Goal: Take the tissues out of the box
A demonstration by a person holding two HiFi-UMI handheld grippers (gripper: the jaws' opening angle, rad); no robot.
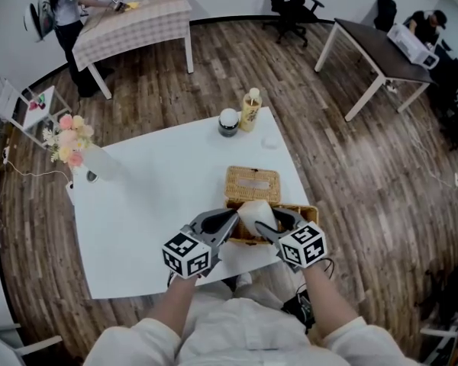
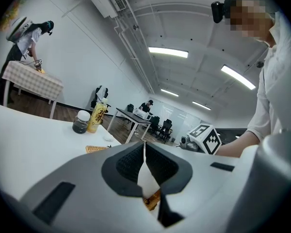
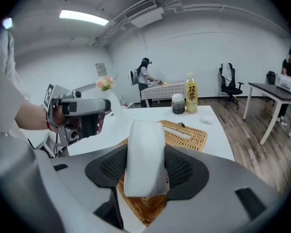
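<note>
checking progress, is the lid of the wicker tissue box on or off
Off. The slotted wicker lid lies flat on the white table beyond the wicker box, with the tissue stack held over the box.

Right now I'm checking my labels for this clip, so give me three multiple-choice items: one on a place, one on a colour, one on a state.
1. Where does the wicker lid lie?
A. on the floor
B. on the table, beyond the wicker box
C. on a chair

2. What colour are the tissues?
A. white
B. blue
C. pink

3. How is the right gripper?
A. open and empty
B. shut on a bottle
C. shut on the tissues

Answers:
1 B: the head view shows the lid flat on the table past the box.
2 A: the stack looks white in every view.
3 C: its fingers press both sides of the stack.
</note>
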